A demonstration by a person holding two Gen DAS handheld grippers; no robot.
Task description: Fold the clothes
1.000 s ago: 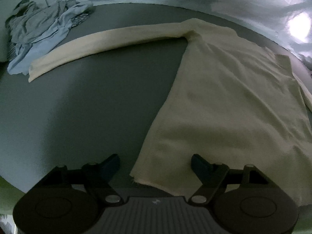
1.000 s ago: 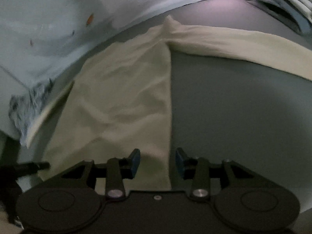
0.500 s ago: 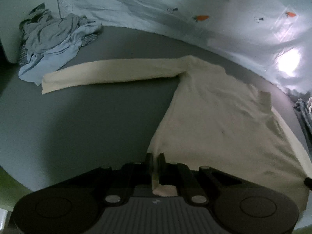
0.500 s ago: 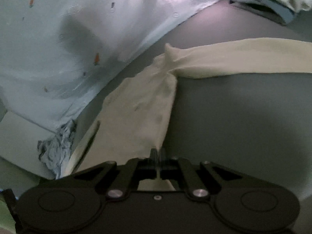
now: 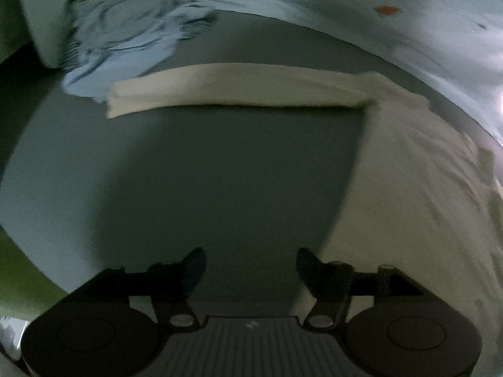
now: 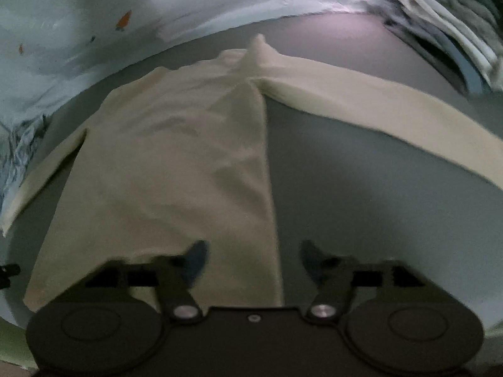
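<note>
Both tongs were empty and their jaws were opening. Left tongs [image 5: 251,265] stood apart over bare grey bench [image 5: 195,169], with the hem edge of the cream long-sleeved top [image 5: 418,169] just beside the right-hand finger and nothing between the pads. Right tongs [image 6: 253,257] also stood apart, above the near right corner of the same top [image 6: 176,157]; cloth lay below the gap, but the pads did not press on it.

The top lay spread flat on the bench, body running from near to far, one sleeve [image 5: 239,86] stretched out to the left and the other sleeve [image 6: 377,110] to the right. A crumpled pale blue garment [image 5: 125,37] sat at the far left, touching the left cuff. Folded items [image 6: 449,31] were stacked at the far right.

Judgement: the garment appeared laid out and the folding proper not yet begun. The sleeves probably want bringing in across the body first. Each should be pinched near the cuff, taking both layers, lifted only enough to clear the bench, and laid straight across without dragging the body. The left cuff should be freed from the blue garment first.
</note>
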